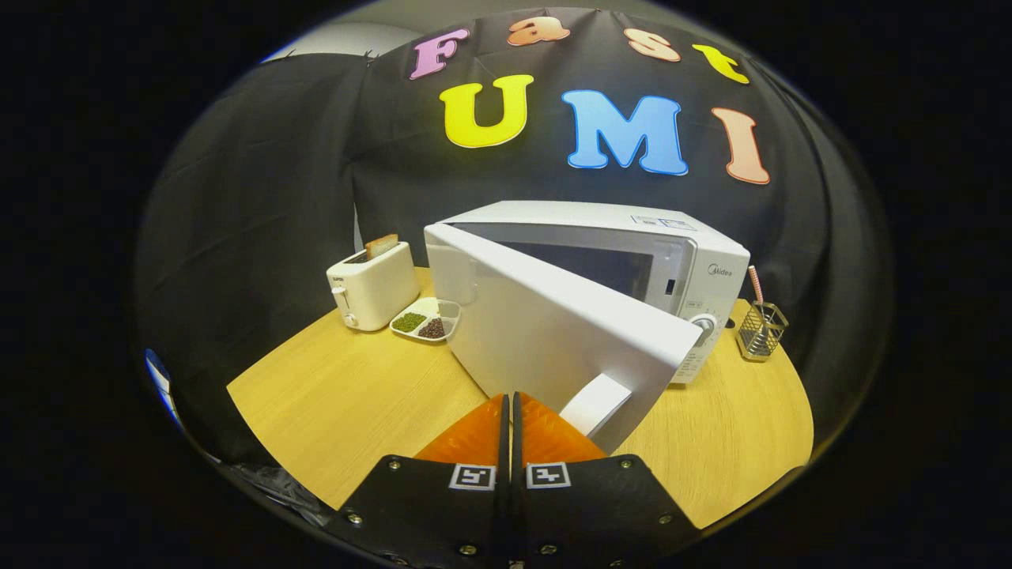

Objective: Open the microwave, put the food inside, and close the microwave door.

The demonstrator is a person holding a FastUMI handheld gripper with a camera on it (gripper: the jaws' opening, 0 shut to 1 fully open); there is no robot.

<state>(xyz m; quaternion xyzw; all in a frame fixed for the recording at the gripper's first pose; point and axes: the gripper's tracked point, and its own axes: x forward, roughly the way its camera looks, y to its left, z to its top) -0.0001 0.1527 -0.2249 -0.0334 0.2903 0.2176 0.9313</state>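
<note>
gripper (510, 411) closed and empty, microwave door (553, 324) ajar just ahead, bare table (348, 395) left

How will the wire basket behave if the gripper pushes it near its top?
The wire basket looks thin and open, so it is probably light and would slide on the smooth table. It holds one straw leaning above its rim, so a high push may tip it. The gripper has its fingers together, far from it.

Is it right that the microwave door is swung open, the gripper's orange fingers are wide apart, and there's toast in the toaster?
Not quite. The gripper view shows the gripper with its orange fingers pressed together, holding nothing. The microwave door is swung open, and toast sits in the toaster.
</note>
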